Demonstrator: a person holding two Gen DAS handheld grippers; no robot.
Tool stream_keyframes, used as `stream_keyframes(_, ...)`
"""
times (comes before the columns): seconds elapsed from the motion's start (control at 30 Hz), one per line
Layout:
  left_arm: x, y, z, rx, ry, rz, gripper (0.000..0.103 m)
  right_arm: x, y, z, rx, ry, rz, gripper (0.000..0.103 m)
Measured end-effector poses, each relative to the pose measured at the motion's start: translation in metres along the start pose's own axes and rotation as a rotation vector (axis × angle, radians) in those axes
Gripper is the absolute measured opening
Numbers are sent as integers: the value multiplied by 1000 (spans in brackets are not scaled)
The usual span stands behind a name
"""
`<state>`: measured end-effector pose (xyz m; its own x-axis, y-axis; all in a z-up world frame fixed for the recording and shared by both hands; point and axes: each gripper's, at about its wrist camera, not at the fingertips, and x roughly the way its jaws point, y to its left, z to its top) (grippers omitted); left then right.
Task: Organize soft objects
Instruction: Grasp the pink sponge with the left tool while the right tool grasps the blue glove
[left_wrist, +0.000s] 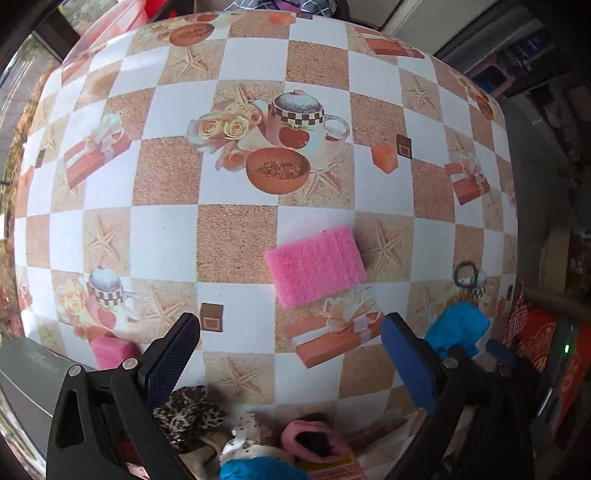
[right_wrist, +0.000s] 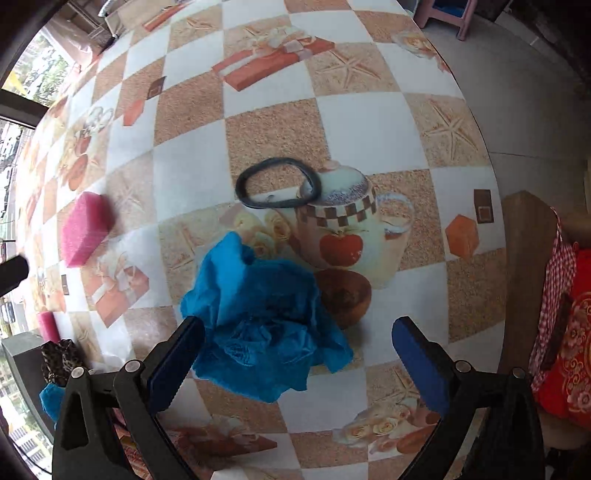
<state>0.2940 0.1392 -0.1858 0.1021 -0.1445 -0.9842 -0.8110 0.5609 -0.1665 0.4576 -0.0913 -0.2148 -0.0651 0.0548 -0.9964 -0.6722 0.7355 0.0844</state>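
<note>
Sponges number two, both pink: one (left_wrist: 317, 266) ahead of the wide-open, empty left gripper (left_wrist: 291, 330), a second (left_wrist: 110, 352) at its left finger. Only the right view shows the crumpled blue cloth (right_wrist: 266, 325) whole, between the spread fingers of the empty right gripper (right_wrist: 297, 334), one black elastic ring (right_wrist: 277, 183) beyond.

two pink sponges (left_wrist: 317, 266), two blue cloths (right_wrist: 266, 325), one black band (right_wrist: 277, 182)

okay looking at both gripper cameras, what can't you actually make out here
- Left wrist view: the pile of soft items at the bottom edge is cut off by the frame and partly hidden by the left gripper; what holds them is unclear.
- Left wrist view: the second pink sponge is half covered by a finger.
- Right wrist view: the blue cloth is crumpled, so its kind is unclear.
- Right wrist view: the black ring could be a band; unclear.
</note>
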Motion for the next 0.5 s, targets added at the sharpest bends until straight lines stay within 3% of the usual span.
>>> stream_keyframes(0.2, 27, -2, 19, -151, 18, 17, 99, -4, 21, -2, -64, -54, 14, 102)
stream_keyframes(0.5, 69, -11, 25, -153, 62, 107, 99, 29, 30, 4, -107, -20, -62, 103)
